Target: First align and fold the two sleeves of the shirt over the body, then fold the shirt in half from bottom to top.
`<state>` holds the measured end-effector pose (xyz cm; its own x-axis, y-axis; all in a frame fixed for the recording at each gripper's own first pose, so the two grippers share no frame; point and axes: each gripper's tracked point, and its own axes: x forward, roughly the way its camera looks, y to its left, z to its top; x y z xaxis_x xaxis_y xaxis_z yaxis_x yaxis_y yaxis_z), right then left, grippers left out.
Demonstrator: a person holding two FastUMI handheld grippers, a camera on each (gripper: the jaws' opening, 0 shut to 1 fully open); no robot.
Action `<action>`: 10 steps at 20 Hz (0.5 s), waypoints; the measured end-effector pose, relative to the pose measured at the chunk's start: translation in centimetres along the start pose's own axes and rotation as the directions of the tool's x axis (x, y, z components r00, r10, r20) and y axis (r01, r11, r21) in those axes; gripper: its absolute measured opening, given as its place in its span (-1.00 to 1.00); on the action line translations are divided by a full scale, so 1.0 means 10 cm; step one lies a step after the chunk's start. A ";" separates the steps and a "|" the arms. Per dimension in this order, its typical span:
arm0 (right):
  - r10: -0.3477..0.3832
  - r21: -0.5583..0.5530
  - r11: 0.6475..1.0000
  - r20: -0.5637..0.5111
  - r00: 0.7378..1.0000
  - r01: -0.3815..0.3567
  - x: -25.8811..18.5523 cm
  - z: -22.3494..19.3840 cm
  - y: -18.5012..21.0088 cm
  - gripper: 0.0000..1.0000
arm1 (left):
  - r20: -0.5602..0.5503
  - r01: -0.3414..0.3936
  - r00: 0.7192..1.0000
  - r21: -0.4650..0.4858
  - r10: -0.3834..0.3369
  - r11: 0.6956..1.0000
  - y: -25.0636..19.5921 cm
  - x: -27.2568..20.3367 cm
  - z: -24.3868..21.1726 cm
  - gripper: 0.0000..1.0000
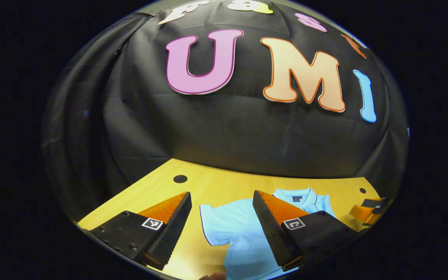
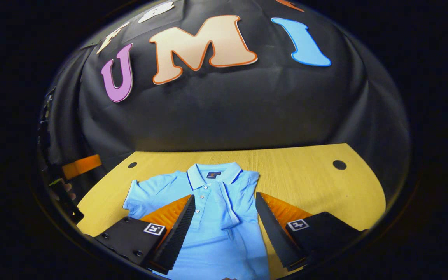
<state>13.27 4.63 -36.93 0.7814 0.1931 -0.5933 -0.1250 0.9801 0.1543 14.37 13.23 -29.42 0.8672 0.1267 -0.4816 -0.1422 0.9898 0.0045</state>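
Note:
A light blue polo shirt (image 2: 216, 233) lies flat on the wooden table, collar (image 2: 212, 175) towards the wall. In the right gripper view, the sleeve on the right (image 2: 241, 202) lies folded over the body, while the sleeve on the left (image 2: 146, 194) is spread out on the table. My right gripper (image 2: 225, 196) hovers open above the chest. My left gripper (image 1: 221, 194) is open over the spread sleeve (image 1: 218, 225), with nothing between its fingers. The shirt's lower part is hidden below both views.
The table (image 2: 305, 182) has small round holes near its back corners (image 2: 339, 165) (image 1: 180, 179). The black cloth wall stands right behind it. The other gripper appears at the right edge of the left gripper view (image 1: 368, 212), and with a hand at the left of the right gripper view (image 2: 76, 167).

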 end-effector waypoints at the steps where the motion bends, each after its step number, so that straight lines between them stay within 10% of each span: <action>1: -0.004 -0.006 1.000 0.008 1.000 0.004 -0.08 0.03 -0.03 0.95 | -0.013 -0.007 1.000 0.006 0.008 1.000 0.01 0.09 -0.06 0.90; 10: -0.076 0.004 0.997 0.008 0.997 0.076 -0.51 0.02 -0.39 0.95 | -0.179 -0.093 0.979 0.036 0.098 0.995 0.20 0.72 -0.96 0.91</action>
<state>9.91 -0.21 -34.30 0.7937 0.1178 -0.5968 -0.0628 0.9917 0.1123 15.73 15.53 -41.26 0.7495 0.2095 -0.6280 -0.2049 0.9754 0.0809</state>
